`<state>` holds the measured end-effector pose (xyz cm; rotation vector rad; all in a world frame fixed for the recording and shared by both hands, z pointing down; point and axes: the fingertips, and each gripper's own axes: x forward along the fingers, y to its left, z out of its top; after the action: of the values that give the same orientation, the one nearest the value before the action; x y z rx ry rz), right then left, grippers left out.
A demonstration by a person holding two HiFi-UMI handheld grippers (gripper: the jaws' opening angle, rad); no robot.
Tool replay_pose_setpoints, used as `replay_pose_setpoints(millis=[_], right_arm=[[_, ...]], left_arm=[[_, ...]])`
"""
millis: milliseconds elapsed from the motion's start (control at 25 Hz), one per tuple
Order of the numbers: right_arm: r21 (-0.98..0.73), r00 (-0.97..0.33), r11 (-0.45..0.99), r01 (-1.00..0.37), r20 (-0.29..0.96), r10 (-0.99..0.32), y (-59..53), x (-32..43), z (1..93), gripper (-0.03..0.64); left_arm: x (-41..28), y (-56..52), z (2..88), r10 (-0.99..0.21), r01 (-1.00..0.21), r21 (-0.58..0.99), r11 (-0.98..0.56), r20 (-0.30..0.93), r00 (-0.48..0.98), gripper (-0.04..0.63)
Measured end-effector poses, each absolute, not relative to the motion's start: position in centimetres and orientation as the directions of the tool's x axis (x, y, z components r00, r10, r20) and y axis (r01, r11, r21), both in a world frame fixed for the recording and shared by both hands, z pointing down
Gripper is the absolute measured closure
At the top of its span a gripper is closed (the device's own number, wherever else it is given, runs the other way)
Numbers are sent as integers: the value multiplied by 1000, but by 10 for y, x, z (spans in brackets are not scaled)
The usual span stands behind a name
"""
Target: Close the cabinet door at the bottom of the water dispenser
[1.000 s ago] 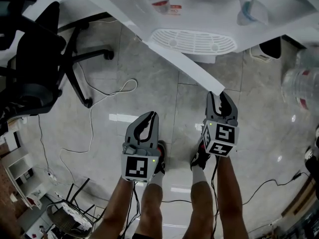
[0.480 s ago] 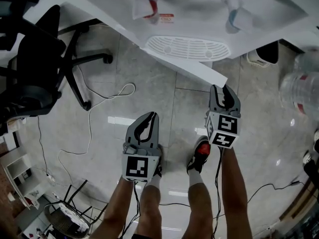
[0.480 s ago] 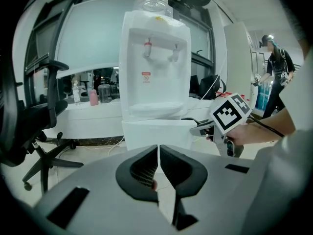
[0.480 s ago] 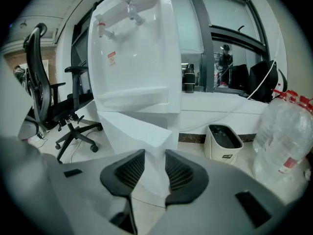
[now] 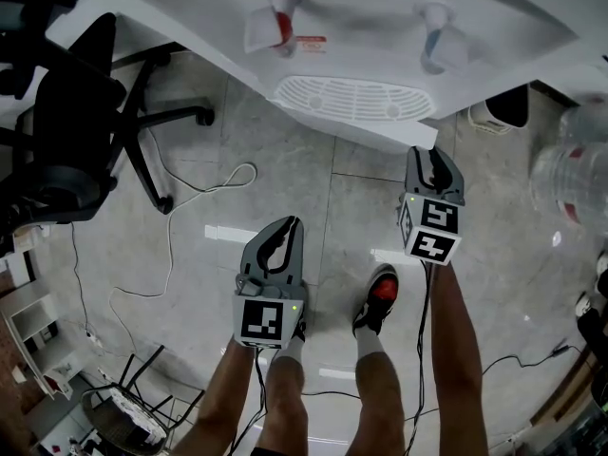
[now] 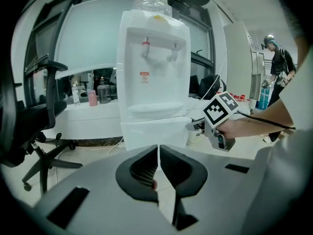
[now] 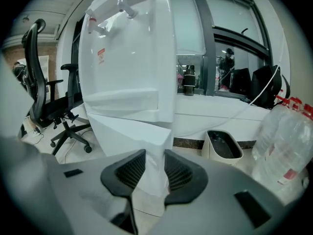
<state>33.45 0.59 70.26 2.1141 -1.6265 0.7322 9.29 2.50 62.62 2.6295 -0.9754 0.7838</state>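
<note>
The white water dispenser (image 5: 361, 27) stands at the top of the head view. Its bottom cabinet door (image 5: 380, 133) hangs slightly ajar, close to the cabinet. My right gripper (image 5: 434, 157) is shut on the door's free edge at the right. In the right gripper view the door (image 7: 127, 131) runs off to the left and its edge sits pinched between the ribbed pads of the right gripper (image 7: 155, 168). My left gripper (image 5: 282, 226) hangs lower left over the floor, shut and holding nothing. In the left gripper view the left gripper (image 6: 158, 153) points at the dispenser (image 6: 154, 72).
A black office chair (image 5: 66, 122) stands at the left, with a white cable (image 5: 214, 174) looping on the tiled floor beside it. Large water bottles (image 5: 570, 160) and a small white bin (image 5: 503, 107) sit right of the dispenser. My legs and shoes (image 5: 380, 297) are below the grippers.
My right gripper has moved toward the dispenser with the door's edge in it, and the door has swung nearer to the cabinet. The left gripper has stayed in place.
</note>
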Motion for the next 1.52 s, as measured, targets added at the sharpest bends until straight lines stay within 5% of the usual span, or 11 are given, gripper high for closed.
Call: replay_pose_setpoints(millis=[1520], right_arm=[[86,222,-211,-974,570,-791,-20,346,683,482]], left_arm=[[85,19,614,-548,-663,13,-748,551,629,560]])
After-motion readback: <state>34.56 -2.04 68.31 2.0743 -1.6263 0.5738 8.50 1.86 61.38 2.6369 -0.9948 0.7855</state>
